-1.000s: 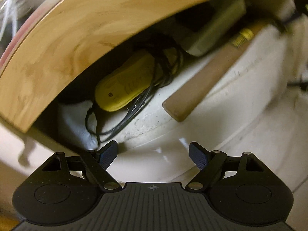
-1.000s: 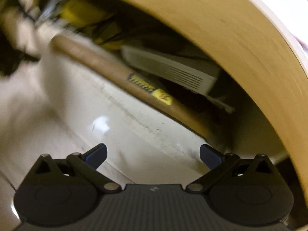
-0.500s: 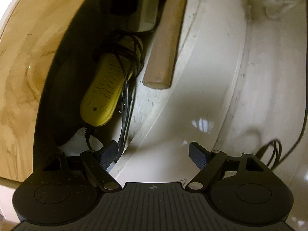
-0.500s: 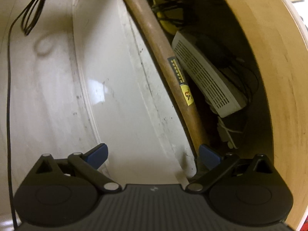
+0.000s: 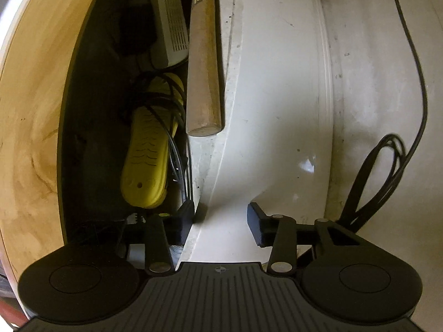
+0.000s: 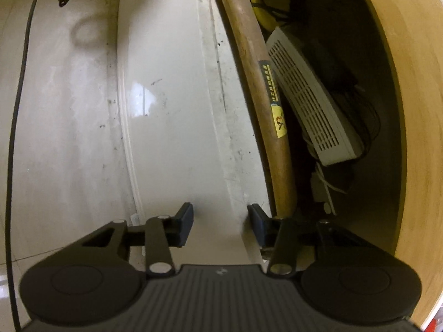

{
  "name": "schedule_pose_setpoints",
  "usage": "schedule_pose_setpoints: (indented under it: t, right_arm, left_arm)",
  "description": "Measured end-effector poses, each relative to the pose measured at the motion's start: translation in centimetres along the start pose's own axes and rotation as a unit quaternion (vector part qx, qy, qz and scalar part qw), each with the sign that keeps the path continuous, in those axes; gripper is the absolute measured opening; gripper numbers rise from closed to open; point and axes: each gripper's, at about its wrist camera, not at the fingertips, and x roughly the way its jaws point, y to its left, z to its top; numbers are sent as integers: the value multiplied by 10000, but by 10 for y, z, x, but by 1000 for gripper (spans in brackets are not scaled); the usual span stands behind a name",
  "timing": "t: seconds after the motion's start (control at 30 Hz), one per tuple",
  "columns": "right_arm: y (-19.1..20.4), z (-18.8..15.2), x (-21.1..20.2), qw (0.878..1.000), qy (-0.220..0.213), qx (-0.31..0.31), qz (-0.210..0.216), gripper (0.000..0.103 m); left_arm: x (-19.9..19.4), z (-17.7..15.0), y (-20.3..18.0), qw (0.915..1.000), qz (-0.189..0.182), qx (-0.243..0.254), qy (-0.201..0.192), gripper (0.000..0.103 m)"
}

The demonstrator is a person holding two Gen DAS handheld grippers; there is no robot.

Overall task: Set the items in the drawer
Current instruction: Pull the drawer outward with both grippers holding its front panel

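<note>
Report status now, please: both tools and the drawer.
Left tool and right tool straddle white drawer front, jaws narrowed. Hammer handle, yellow device, white box inside.

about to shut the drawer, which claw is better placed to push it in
Neither stands out. The left claw and the right claw each straddle the white drawer front, one at each end, jaws open. Pushing with both looks most even.

Hammer handle (image 5: 203, 83) in drawer (image 5: 265, 110), router (image 5: 171, 22) beside it
</note>
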Motion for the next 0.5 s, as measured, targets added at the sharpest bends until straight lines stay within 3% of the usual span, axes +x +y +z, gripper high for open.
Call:
schedule_pose_setpoints:
  t: [0.5]
  right_arm:
    - [12, -5, -16, 9999, -28, -144, 55, 45]
  left_arm:
    - [-19, -2, -8, 9999, -80, -77, 30, 40]
